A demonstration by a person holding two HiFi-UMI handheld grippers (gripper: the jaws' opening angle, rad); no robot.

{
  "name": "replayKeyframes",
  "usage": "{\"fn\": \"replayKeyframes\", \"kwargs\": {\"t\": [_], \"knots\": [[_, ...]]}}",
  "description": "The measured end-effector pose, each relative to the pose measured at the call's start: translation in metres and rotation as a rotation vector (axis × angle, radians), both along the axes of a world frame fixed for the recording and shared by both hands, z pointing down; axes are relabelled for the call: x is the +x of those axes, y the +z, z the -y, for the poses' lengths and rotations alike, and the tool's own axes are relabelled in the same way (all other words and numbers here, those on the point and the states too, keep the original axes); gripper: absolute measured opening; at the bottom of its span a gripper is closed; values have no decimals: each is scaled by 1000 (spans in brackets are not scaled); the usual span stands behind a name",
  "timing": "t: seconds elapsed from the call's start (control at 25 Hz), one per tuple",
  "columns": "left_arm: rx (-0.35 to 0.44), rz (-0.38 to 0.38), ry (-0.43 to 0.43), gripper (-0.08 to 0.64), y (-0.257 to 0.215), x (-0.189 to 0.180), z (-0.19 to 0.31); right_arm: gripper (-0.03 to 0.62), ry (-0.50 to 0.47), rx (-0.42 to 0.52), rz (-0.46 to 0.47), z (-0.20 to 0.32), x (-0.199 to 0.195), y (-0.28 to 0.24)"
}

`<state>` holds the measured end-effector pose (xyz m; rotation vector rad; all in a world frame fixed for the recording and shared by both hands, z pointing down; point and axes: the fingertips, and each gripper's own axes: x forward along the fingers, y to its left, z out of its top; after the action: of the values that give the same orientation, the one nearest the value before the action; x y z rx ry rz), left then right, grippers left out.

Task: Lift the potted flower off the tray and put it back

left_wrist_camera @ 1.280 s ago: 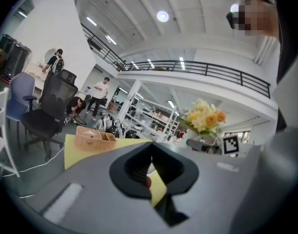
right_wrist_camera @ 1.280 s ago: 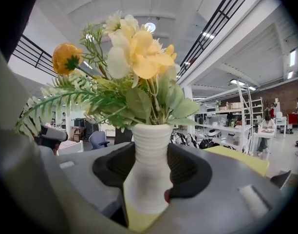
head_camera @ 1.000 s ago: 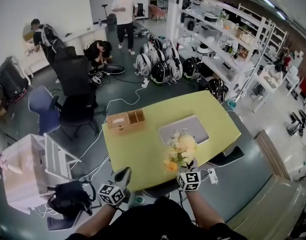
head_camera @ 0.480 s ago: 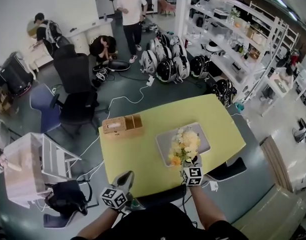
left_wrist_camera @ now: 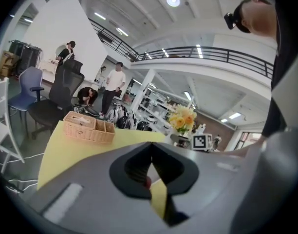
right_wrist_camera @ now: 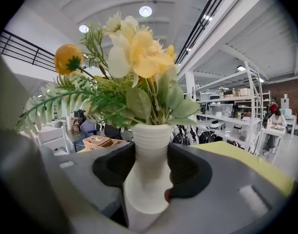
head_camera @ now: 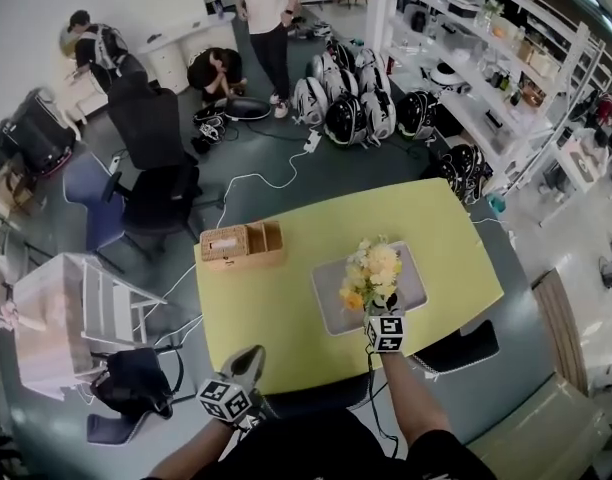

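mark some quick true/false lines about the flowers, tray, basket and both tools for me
1. The right tool grips the white vase of the flowers. True.
2. The left tool holds the basket. False: its jaws are together with nothing between them, and the basket sits apart on the table.
3. In the head view the flowers show over the grey tray. True.
4. The table top is blue. False: it is yellow.
5. The basket sits on the tray. False: it stands on the bare table, to the left of the tray in the head view.
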<state>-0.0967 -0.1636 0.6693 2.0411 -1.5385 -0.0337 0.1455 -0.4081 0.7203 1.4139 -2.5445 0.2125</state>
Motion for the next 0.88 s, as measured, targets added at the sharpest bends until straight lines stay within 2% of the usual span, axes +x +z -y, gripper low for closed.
{"fn": "replayKeyframes", "kwargs": {"t": [0.2, 0.52, 0.88], "knots": [[-23, 17, -9, 8, 5, 8, 11, 210, 2, -28, -8, 29, 4, 33], [-62, 37, -39, 8, 15, 1, 16, 210, 11, -56, -21, 45, 6, 72], [-67, 51, -38, 8, 22, 7, 24, 215, -10, -28, -23, 50, 6, 83]]}}
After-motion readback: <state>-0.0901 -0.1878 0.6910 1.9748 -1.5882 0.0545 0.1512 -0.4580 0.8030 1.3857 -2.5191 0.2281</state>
